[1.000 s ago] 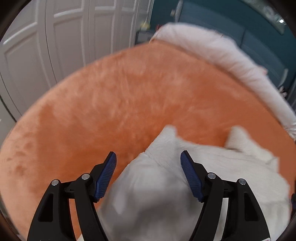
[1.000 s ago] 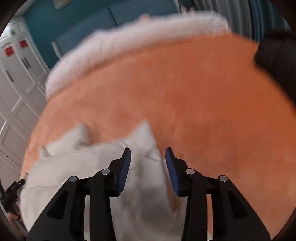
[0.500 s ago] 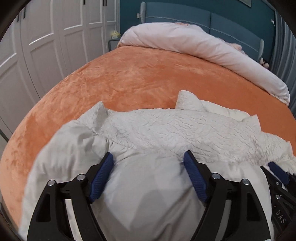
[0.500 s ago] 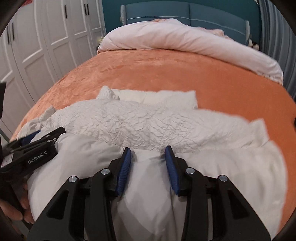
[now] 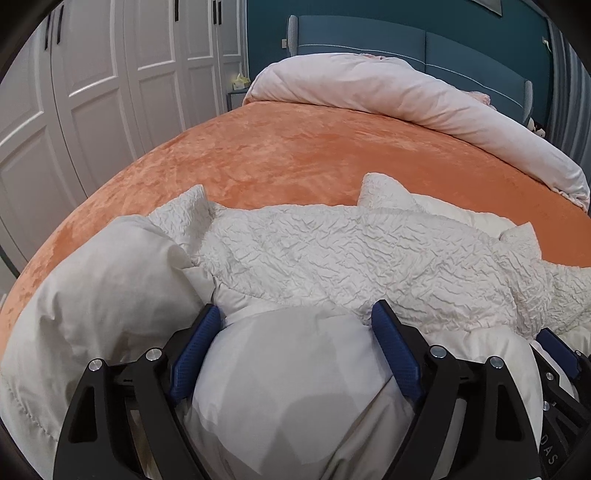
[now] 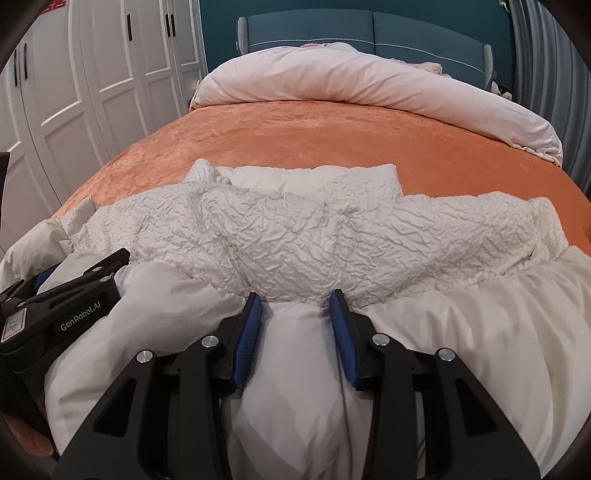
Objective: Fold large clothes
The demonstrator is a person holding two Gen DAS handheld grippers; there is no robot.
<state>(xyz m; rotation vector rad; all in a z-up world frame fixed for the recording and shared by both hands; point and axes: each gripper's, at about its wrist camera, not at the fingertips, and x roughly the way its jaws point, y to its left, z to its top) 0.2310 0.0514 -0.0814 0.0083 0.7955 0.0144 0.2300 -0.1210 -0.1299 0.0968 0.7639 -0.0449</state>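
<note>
A large white puffy garment [image 5: 332,254] with a crinkled outer side and a smooth lining lies across the near part of the orange bed [image 5: 295,147]; it also shows in the right wrist view [image 6: 332,236]. My left gripper [image 5: 295,332] holds a thick bulge of its smooth lining between wide-set blue pads. My right gripper [image 6: 295,314] is shut on a bunched fold of the same garment's near edge. The left gripper's body [image 6: 55,314] shows at the left of the right wrist view.
A rolled pale pink duvet [image 6: 369,85] lies across the head of the bed before a blue headboard [image 6: 369,29]. White wardrobe doors [image 5: 92,92] stand along the left. The orange bedcover [image 6: 332,136] stretches beyond the garment.
Both grippers have swung from looking down at the bed to looking level along it, with the garment in them. The garment now lies spread wide across the near bed.
</note>
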